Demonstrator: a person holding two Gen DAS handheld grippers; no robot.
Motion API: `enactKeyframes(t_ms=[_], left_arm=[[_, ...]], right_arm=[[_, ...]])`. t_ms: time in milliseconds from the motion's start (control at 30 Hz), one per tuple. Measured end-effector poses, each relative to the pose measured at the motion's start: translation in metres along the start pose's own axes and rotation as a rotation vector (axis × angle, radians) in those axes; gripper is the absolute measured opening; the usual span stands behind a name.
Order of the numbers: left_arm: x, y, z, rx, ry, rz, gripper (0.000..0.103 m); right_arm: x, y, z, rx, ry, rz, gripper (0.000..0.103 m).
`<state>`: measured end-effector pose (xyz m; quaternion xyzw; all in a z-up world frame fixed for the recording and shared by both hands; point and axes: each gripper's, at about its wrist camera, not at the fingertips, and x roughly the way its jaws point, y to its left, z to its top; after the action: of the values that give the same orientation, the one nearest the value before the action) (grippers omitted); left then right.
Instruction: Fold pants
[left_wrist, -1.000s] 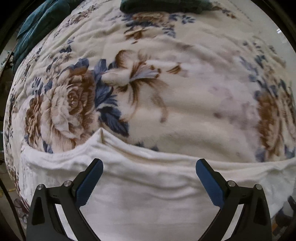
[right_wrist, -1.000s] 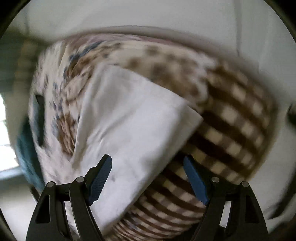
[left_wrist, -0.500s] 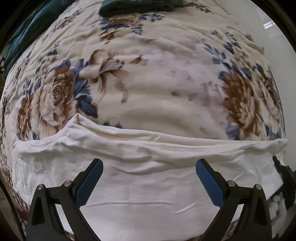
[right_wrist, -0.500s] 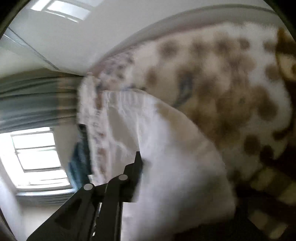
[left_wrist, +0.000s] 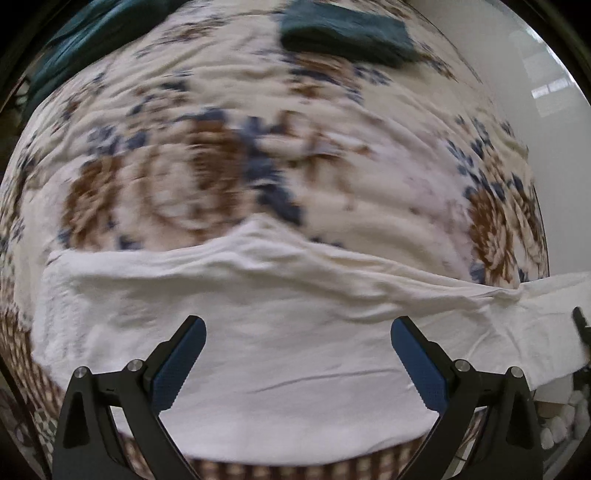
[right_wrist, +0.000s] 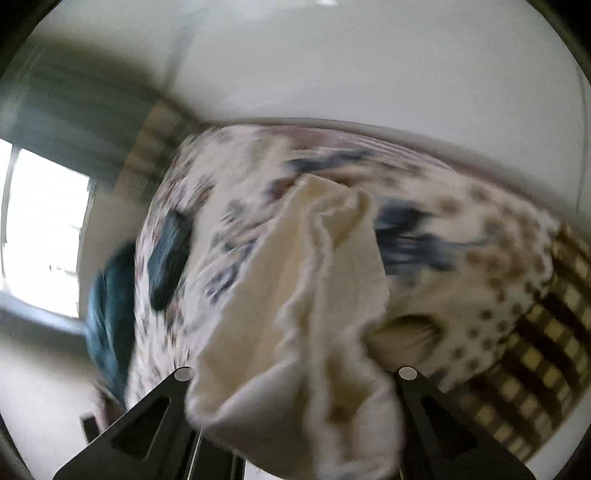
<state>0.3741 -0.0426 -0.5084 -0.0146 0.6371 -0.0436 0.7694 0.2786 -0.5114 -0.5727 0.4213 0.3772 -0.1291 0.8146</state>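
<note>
Now that the right gripper (right_wrist: 295, 435) has clamped and lifted one end of the cream cotton pants (left_wrist: 280, 354), folding begins; the left gripper (left_wrist: 297, 360) hovers released.

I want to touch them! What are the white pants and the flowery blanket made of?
The white pants look like soft woven cloth, maybe cotton: matte, creased, with a fine crinkly texture in the right wrist view. The flowery blanket looks like plush fleece: fuzzy, thick, softly rippled, with a printed pattern. Blur leaves both uncertain.
</note>
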Motion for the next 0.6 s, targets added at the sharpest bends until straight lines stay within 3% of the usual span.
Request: enactKeyframes(t_ms=[100,267,433,600], left_arm=[[-0.021,0.048,-0.013,-0.054,-0.002,0.015,0.102],[-0.049,0.136,-0.041,-0.137,-0.017,0.064,0.102],[-0.060,0.209,-0.068,-0.227,-0.014,0.101,0.102],[-0.058,0.253,-0.091,-0.290,-0.006,0.121,0.102]], right_arm=[[0.000,0.071,-0.029,-0.130,0.027,-0.012,0.007],[0.040,0.183,-0.125,-0.381,0.139,-0.059,0.006],[0.097,0.249,-0.253,-0.608,0.268,-0.060,0.005],[0.144,0.279,-0.365,-0.828,0.365,-0.111,0.006]])
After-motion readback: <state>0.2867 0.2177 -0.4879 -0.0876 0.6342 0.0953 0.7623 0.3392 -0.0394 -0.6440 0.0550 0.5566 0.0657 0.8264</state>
